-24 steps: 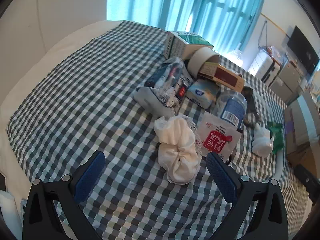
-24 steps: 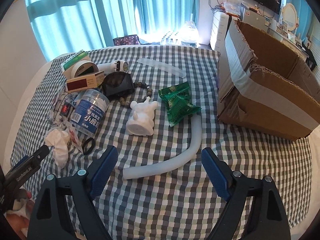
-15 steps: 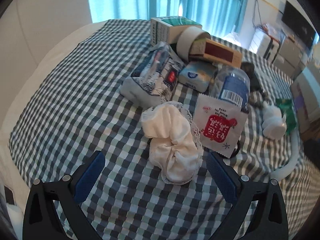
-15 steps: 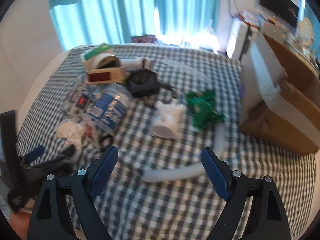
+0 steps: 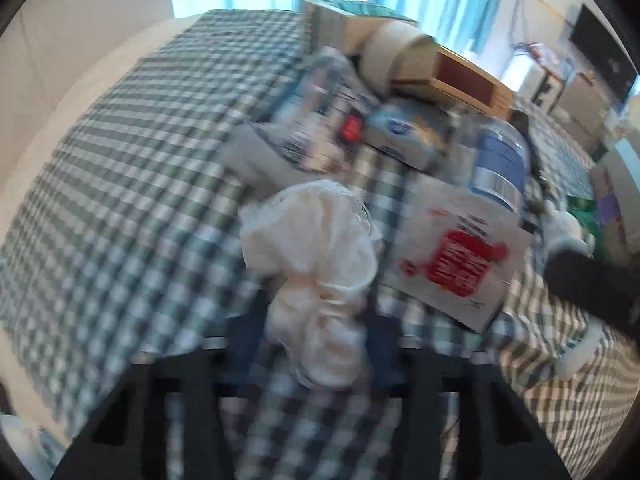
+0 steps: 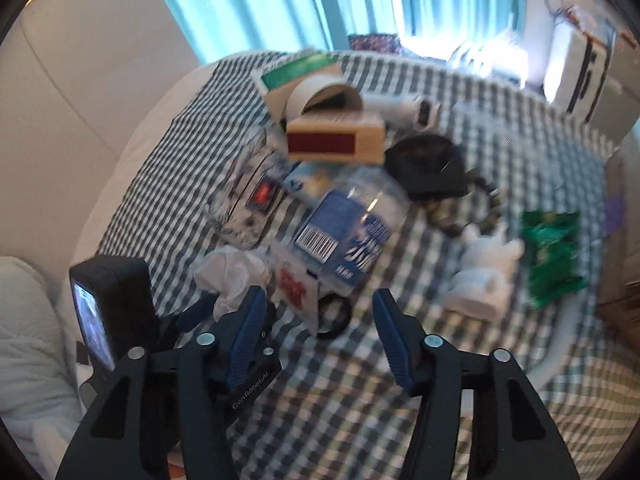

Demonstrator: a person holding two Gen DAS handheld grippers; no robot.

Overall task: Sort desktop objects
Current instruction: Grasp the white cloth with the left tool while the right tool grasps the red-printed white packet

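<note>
A crumpled white cloth (image 5: 316, 248) lies on the checked tablecloth (image 5: 120, 184). My left gripper (image 5: 316, 336) has its blue fingers against both sides of the cloth's near end; the picture is blurred. From the right wrist the same cloth (image 6: 232, 272) shows between the left gripper's fingers. My right gripper (image 6: 320, 332) hangs open over a black hair tie (image 6: 334, 316), beside a white sachet with red print (image 6: 294, 288). Nothing is between its pads. Just beyond lies a clear jar with a blue label (image 6: 352, 232).
Behind the jar are a wood-coloured box (image 6: 332, 136), a tape roll (image 6: 320, 96), a black pouch (image 6: 428, 168) and a bead bracelet (image 6: 480, 216). To the right lie a white figurine (image 6: 484, 276), a green packet (image 6: 552, 252) and a bent white tube (image 6: 560, 352).
My left gripper has moved forward onto the white cloth and its jaws have narrowed around it. My right gripper has swung left toward the jar and sachet, its jaws narrower.
</note>
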